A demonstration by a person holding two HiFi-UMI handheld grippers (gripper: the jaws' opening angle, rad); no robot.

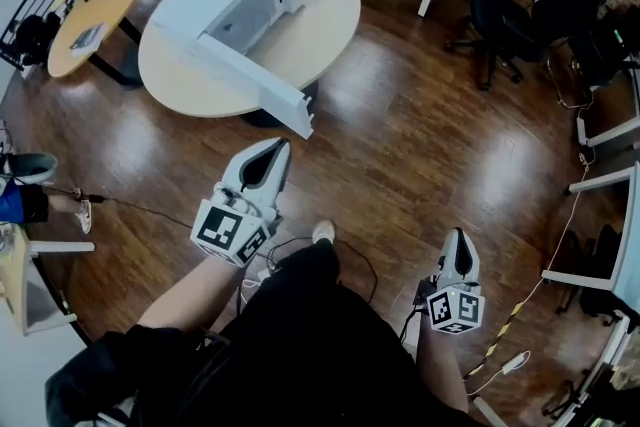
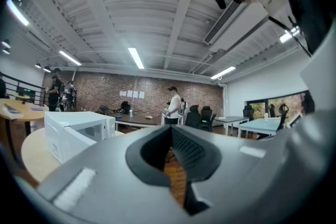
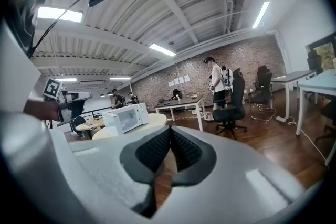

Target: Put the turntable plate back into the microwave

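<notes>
Turntable plate: I can't find it in any view, neither on the tabletop nor between the jaws, so finding it comes first.

Nearest, at the bottom of the head view, the person holds both tools low and out in front. The left gripper (image 1: pixel 274 147) has its jaws closed tip to tip on nothing. The right gripper (image 1: pixel 458 235) is the same, pinched together and empty. A black cable (image 1: pixel 352 253) loops on the floor just by the person's shoe (image 1: pixel 322 232), and a yellow-and-black cable (image 1: pixel 515 315) trails at lower right. Both are worth stepping around.

Beyond lies a broad stretch of bare wooden floor (image 1: pixel 420 135), easy room for walking up.

Further on, in the upper left of the frame, the round table (image 1: pixel 335 25) carries the white microwave (image 1: pixel 240 0). Its door (image 1: pixel 240 75) is swung wide and reaches about to the table's near rim. I'd judge the approach is best made along the side the door leaves free, so that neither elbow nor tool clips that jutting edge. The jaws must also be opened before the plate is taken by its rim and kept level going in.

Farthest, an office chair (image 1: pixel 497 25) sits upper right, and a second, wood-topped table (image 1: pixel 100 5) stands at far upper left, both well apart from the route.
</notes>
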